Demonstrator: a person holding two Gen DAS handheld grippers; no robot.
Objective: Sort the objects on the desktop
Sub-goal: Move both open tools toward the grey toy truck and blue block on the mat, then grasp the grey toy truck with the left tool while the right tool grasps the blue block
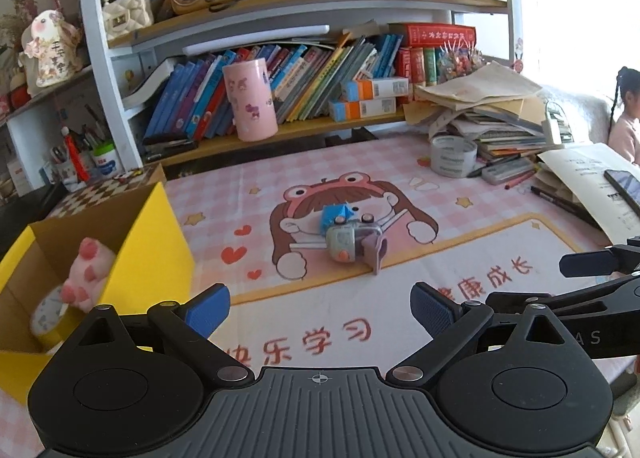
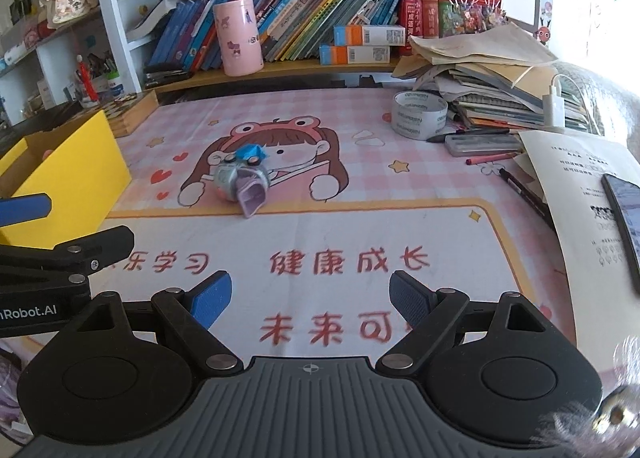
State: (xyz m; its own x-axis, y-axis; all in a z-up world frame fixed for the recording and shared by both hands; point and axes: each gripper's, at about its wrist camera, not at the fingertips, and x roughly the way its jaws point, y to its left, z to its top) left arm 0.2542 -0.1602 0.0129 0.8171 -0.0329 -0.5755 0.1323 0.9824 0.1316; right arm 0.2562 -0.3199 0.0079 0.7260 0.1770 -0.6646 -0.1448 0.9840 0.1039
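Observation:
A small grey-blue toy (image 1: 352, 244) with a purple flap lies on its side in the middle of the pink cartoon desk mat (image 1: 460, 270); the same toy (image 2: 242, 179) shows in the right wrist view. A yellow cardboard box (image 1: 152, 242) stands at the left, holding a pink paw plush (image 1: 86, 276) and a patterned tape roll (image 1: 48, 316). My left gripper (image 1: 320, 308) is open and empty, hovering in front of the toy, right of the box. My right gripper (image 2: 310, 302) is also open and empty, further back over the mat's red lettering.
A grey tape roll (image 2: 418, 113), pens (image 2: 524, 189) and a metal pencil case (image 2: 484, 143) lie at the right by a paper stack (image 2: 480, 69). A sheet with a phone (image 2: 624, 217) sits at the far right. A pink tin (image 2: 238, 37) stands on the bookshelf behind.

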